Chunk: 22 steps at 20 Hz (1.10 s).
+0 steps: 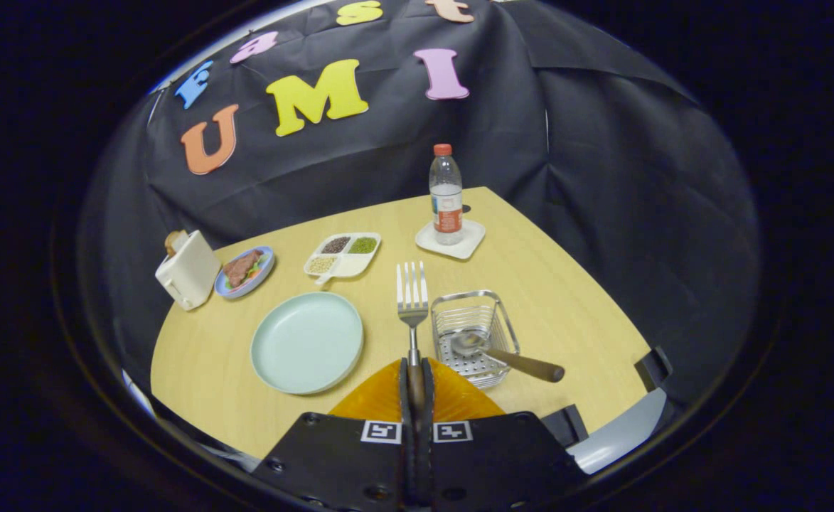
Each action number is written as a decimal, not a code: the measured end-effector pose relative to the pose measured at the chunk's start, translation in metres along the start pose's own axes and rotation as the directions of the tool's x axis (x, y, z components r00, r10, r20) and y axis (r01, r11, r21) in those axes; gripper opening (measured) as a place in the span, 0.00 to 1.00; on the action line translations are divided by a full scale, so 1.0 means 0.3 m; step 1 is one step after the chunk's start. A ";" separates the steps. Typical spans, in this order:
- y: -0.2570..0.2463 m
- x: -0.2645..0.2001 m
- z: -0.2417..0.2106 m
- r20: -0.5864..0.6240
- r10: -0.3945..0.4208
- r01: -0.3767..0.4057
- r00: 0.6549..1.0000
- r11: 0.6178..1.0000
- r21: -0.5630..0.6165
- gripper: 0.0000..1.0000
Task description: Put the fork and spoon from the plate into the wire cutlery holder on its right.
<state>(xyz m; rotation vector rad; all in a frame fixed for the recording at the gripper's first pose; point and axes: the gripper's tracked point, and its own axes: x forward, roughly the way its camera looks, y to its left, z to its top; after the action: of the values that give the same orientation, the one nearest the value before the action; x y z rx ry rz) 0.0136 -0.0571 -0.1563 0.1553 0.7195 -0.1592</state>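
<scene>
your tool [417, 370] is clamped on the fork [412, 299], both fingers [405, 387] pressed together on its handle, so the fork sticks straight out ahead of them with its tines pointing away from you, up off the table [544, 284]. it sits between the plate [307, 342] on one side and the holder [475, 334] on the other, just beside the holder's near wall. the plate is pale green, round and bare. the holder is a square wire basket with a perforated floor; the spoon [505, 355] lies in it, bowl down on the floor, its brown handle leaning over the rim and poking out to the side away from the fork. the fork is silver metal with four tines and a dark handle where you grip it. farther back, a divided tray [343, 254] holds dark, green and pale grains in separate compartments, a small blue dish [244, 271] holds food, a bottle [446, 193] with a red cap stands on a white coaster [451, 240], and a cream toaster [188, 269] sits at the table's edge.
</scene>
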 end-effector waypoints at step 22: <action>-0.105 -0.045 0.001 0.039 -0.013 0.011 0.999 0.998 0.059 0.24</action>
<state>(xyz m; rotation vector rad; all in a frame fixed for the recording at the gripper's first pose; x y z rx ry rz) -0.0024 -0.0868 -0.1497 0.2038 0.6768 -0.1944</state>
